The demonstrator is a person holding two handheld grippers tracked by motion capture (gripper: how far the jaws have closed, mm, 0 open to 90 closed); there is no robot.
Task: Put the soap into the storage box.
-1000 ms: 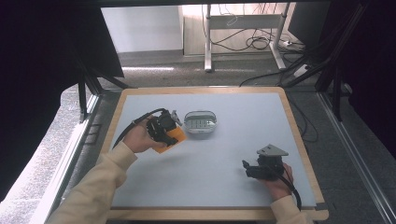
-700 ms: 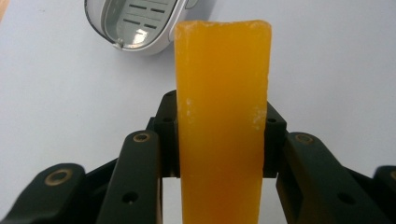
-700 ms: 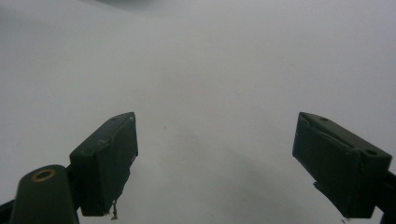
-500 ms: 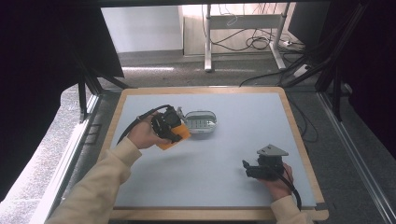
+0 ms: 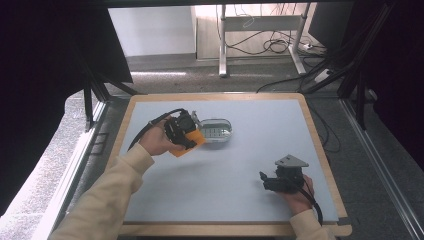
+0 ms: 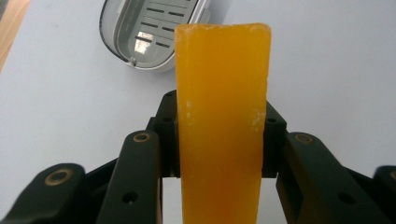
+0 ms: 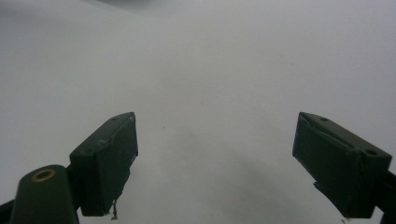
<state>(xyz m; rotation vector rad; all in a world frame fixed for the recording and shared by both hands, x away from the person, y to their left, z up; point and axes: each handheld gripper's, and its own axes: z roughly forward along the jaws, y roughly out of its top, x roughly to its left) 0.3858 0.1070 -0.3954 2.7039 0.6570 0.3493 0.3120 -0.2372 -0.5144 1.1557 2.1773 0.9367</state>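
Pinching an orange soap bar (image 6: 223, 116) upright between its pads, left claw (image 6: 219, 135), soap dish (image 6: 149, 32) just beyond, right claw (image 7: 215, 163) spread.

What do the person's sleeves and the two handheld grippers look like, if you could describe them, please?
Both arms wear cream-coloured long sleeves. The left gripper is black, with blocky jaws on linkage arms with brass-coloured pivot pins, and a black cable trails from it. The right gripper has the same dark blocky jaws, a grey three-cornered plate on top and a black cable of its own.
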